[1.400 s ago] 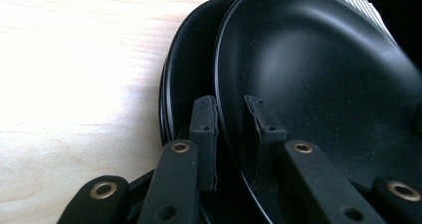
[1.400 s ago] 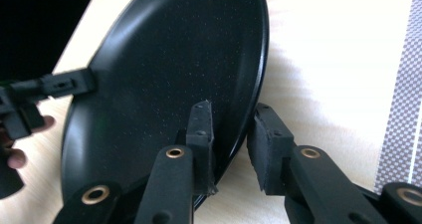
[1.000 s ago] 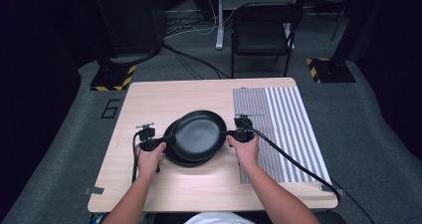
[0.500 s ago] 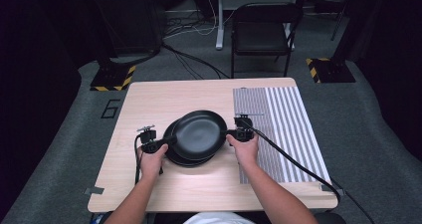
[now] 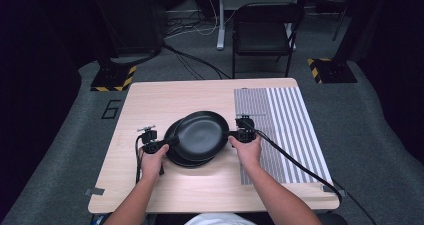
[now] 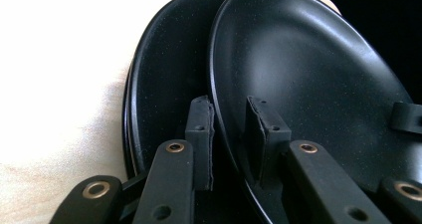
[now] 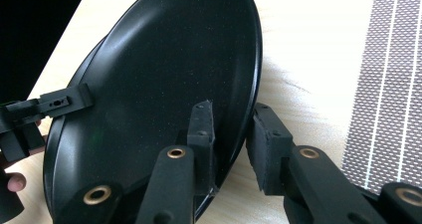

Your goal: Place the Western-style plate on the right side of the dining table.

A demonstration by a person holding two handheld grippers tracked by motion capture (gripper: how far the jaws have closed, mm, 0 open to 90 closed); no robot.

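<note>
The left gripper (image 5: 170, 141) is clamped on the left rim of the top plate (image 5: 201, 135), and the right gripper (image 5: 234, 133) on its right rim. The plate is held just above a stack of black plates (image 5: 175, 157), near the table (image 5: 165, 97) middle, beside the striped mat (image 5: 285, 120).

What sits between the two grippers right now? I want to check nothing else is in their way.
In the high view, the top black plate spans the stretch between the left gripper and the right gripper, each clamping its rim, over a lower plate.
</note>
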